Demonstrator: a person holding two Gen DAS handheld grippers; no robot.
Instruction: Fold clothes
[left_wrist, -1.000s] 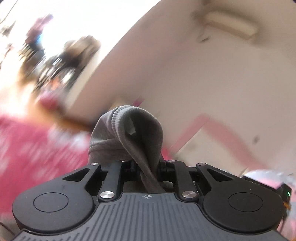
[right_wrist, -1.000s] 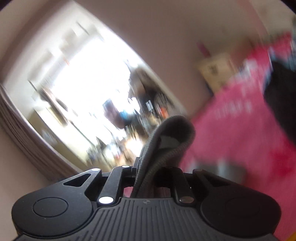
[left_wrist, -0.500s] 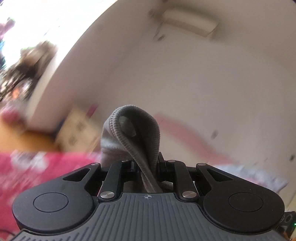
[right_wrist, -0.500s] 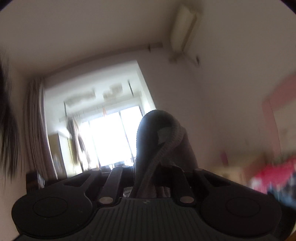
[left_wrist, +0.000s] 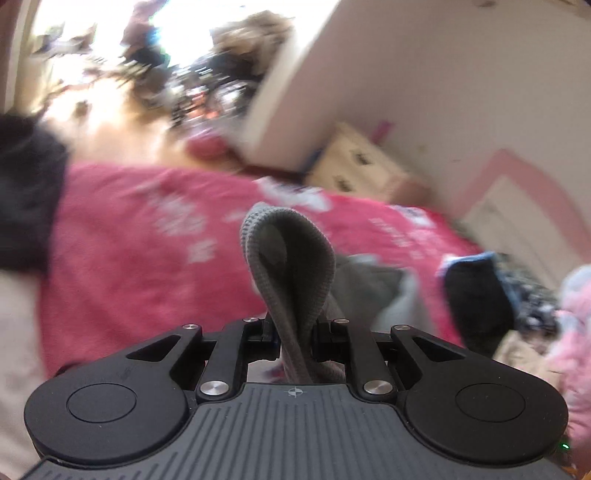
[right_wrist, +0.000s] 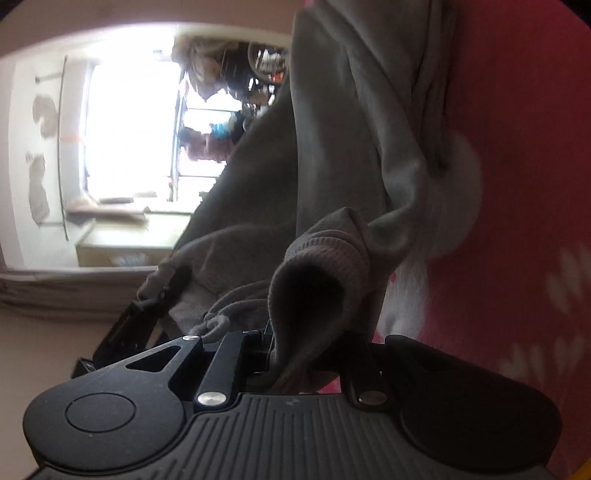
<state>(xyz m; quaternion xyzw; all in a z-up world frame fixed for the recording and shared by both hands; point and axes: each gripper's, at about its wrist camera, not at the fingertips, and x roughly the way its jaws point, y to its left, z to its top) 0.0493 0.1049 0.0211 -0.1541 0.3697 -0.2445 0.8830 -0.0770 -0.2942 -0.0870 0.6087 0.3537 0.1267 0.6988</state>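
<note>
No text can be read in either view. The red blanket (left_wrist: 155, 258) carries white print toward ten o'clock and two o'clock of the left view (too blurred to make out), and white marks at four o'clock of the right view form no legible letters.

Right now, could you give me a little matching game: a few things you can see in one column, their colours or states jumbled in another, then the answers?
Things:
1. left gripper
2. bed cover
3. small drawer chest
4. garment at the left edge

Descriptions:
a. pale wood colour, against the wall
b. black, lying on the bed's left side
c. shut on a ribbed grey sweater edge
d. pink-red with white markings

Pairs: 1-c, 2-d, 3-a, 4-b
</note>
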